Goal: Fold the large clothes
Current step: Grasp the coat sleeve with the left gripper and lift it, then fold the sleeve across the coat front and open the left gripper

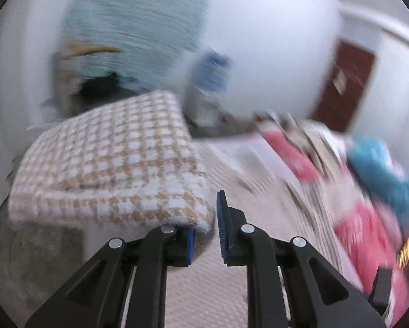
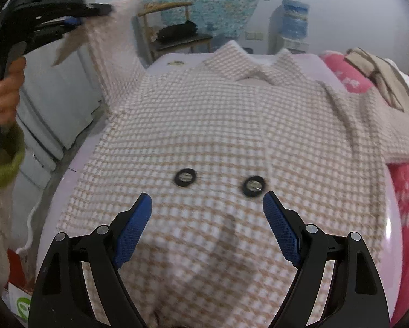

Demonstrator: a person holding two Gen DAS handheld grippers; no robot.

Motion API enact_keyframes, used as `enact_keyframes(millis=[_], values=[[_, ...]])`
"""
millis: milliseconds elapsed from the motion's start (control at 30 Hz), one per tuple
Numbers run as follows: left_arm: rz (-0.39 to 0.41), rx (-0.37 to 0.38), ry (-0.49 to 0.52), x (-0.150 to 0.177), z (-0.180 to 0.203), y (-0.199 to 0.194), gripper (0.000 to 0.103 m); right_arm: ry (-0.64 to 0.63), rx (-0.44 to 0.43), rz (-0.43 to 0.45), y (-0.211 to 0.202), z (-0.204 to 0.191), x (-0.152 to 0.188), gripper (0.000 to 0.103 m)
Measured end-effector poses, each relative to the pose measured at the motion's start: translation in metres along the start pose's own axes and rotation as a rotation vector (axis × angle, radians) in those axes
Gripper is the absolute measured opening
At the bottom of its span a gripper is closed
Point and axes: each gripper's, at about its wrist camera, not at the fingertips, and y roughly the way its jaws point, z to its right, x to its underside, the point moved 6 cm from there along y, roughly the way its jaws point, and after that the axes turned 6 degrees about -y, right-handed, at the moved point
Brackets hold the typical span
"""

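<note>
left gripper (image 2: 95,13): clenched on the end of the coat's left sleeve (image 2: 114,49); in the right wrist view fuzzy cloth fans out from between its black fingers. Its own view is blurred, but checked cloth hangs against one blue pad (image 1: 190,242).
right gripper (image 2: 207,229): released, blue pads wide apart, nothing between them; it hovers over the lower front of the coat, pitched downward.
coat (image 2: 226,125): checked beige-and-white, lying face up on the pale lilac bed (image 2: 393,235), collar (image 2: 256,63) at the far end, hem nearest the right gripper. Long axis runs from collar toward the right gripper.
buttons (image 2: 185,177): two dark ones, just beyond the right gripper's fingertips.
sleeve relative to coat: raised off the coat's left shoulder, up and outward, well above the body.
key relation: the coat's body lies to the right of and below the left gripper, so the sleeve would need to travel across the long axis, toward the buttons.
nearer hand: left, since it already has the sleeve.
left hand (image 2: 4,87): bare fingers wrapped on the handle, green knit cuff (image 2: 4,164) below, held high at the coat's left edge.
step (judged): first sleeve fold, early in the task.
risk (judged): loose knit may slip out of the grip.
</note>
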Motion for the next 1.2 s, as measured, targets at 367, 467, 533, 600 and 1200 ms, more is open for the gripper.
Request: enact_keyframes(millis=[367,467,533,600,1200], values=[[-0.293,-0.121,0.089,0.115,0.018,0.088,0.075,0.112,0.014,-0.080,0.004,0.048,0.031,0.086],[-0.255,-0.094,0.074,0.111,0.015,0.071,0.083,0.115,0.004,-0.112,0.015,0.050,0.035,0.087],[-0.238,-0.078,0.050,0.113,0.014,0.059,0.087,0.113,-0.003,-0.126,0.022,0.049,0.039,0.089],[-0.226,-0.060,0.016,0.116,0.011,0.048,0.088,0.108,-0.002,-0.135,0.026,0.048,0.040,0.089],[-0.329,-0.172,-0.151,0.166,-0.045,0.061,0.090,0.068,0.039,-0.203,0.040,0.038,0.056,0.095]])
